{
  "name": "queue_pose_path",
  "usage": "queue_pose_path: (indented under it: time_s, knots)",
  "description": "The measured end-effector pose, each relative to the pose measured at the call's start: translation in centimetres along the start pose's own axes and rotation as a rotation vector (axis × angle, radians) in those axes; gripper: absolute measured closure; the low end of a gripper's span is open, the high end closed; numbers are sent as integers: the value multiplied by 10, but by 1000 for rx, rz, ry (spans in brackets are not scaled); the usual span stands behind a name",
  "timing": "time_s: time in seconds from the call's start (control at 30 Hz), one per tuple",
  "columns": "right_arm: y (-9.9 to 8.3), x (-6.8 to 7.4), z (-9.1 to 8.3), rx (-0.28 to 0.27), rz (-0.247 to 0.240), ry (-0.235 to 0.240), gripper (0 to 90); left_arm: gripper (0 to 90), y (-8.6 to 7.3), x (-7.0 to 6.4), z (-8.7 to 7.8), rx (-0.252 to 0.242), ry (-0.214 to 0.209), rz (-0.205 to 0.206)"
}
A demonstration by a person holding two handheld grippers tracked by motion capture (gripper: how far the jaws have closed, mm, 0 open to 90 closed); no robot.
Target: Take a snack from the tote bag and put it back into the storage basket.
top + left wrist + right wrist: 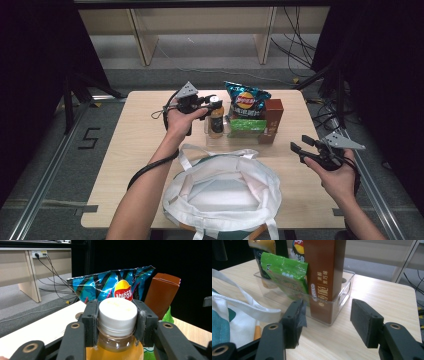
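Bottle of amber drink, white cap, upright in clear bin near table's far edge; left gripper clenched on its neck. Right gripper released, hovering by right edge. White tote at near edge. Light wood top; grey floor, cables, dark curtains.

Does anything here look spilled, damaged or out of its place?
Nothing stands out. The bottle stands upright with its white cap on, held at the neck by the left tool. The chips bag and brown box stand in the clear bin.
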State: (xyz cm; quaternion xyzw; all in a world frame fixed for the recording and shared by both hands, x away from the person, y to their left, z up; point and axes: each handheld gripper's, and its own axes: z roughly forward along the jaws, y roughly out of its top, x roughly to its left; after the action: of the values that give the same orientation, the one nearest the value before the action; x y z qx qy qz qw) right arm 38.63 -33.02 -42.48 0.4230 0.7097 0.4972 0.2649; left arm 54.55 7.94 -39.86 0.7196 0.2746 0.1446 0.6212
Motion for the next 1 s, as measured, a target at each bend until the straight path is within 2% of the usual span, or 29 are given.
queue_pose_path:
  time_s: [0.37,0.43,0.77,0.8,0.83,0.9,1.0]
  knots:
    - [0,-1,0,3,-5,2,451,586,-2,0,2,7,-3,1]
    - [1,-1,-1,19,-2,17,451,586,-3,-1,2,9,-3,-1]
    - [1,-1,-2,23,-1,11,451,586,-5,0,4,18,-7,1]
    - [0,0,0,1,5,2,451,586,-6,0,4,18,-4,-4]
    - [0,0,0,1,4,1,451,586,-6,0,4,18,-3,-4]
    - [1,-1,-2,21,-1,18,451,586,-6,0,4,19,-4,-3]
    - [1,-1,-2,21,-1,16,451,586,-7,0,4,20,-3,-6]
